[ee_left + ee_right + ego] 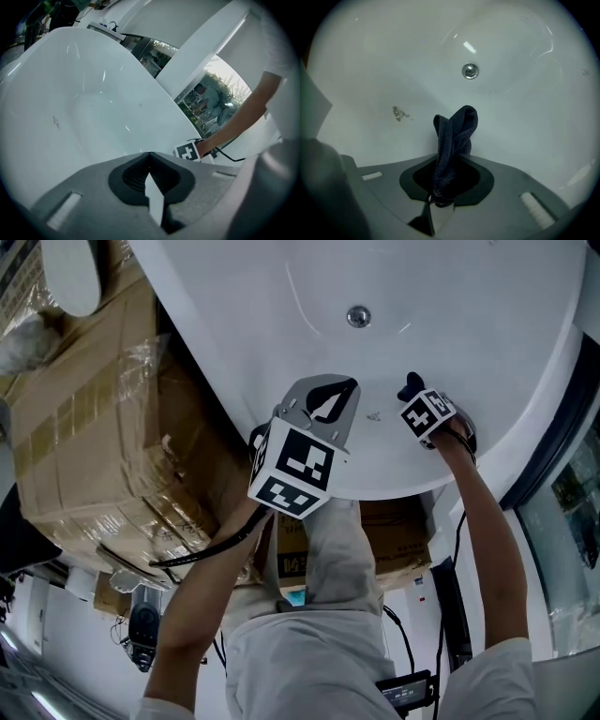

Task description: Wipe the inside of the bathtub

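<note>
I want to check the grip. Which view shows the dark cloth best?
The right gripper view: the cloth stands between the right gripper's shut jaws, against the white bathtub. The head view shows only its tip. The left gripper view does not show it.

In the head view, your right gripper (419, 401) has its jaws hidden behind its marker cube (428, 414); only the tip of the cloth (411, 385) peeks out. The bathtub (469, 315) is cut off at the top edge. The mark (398, 113) on its wall is too small to identify.
</note>
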{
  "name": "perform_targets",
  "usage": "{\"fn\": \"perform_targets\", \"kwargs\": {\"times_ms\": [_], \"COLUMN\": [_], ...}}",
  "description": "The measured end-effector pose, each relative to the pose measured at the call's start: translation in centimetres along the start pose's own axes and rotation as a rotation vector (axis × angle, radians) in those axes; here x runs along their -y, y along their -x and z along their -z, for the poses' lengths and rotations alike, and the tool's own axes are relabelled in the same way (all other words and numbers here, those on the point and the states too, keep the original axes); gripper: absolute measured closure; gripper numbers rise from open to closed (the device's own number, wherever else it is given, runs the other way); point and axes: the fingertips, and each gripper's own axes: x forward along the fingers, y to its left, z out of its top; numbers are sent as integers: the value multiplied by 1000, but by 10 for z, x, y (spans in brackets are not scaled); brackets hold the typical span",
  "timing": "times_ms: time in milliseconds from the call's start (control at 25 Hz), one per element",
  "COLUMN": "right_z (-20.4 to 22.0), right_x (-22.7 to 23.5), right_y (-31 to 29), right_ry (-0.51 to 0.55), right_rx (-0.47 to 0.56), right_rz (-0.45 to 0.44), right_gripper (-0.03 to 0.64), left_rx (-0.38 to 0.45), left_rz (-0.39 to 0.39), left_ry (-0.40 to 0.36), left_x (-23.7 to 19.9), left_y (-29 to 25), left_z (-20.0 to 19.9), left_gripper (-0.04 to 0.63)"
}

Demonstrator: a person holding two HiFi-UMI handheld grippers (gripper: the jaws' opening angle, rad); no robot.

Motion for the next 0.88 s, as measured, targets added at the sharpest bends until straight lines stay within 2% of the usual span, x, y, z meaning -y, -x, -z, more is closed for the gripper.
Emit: {"fn": "perform_targets", "kwargs": {"times_ms": [120, 320, 560, 720, 880], "right_z": [-6, -24, -38, -43, -56], "right_x": [-21, -56, -86, -108, -130], "right_y": [-1, 6, 13, 20, 33], "right_ry": [7, -69, -45, -104, -156], "right_rx": [6, 53, 55, 56, 111], "right_rz": [-55, -207, -298, -401, -492], "right_gripper": [548, 549, 549, 549, 549], "left_rx": [0, 2, 1, -1, -7], "left_rz": [3, 5, 8, 13, 17], "left_ry": [3, 10, 9, -2, -2], "left_x": [1, -2, -1, 0, 0], "left_y": [0, -2, -3, -3, -5], "left_z": [1, -1, -3, -7, -9], "left_gripper": [597, 597, 597, 597, 597]}}
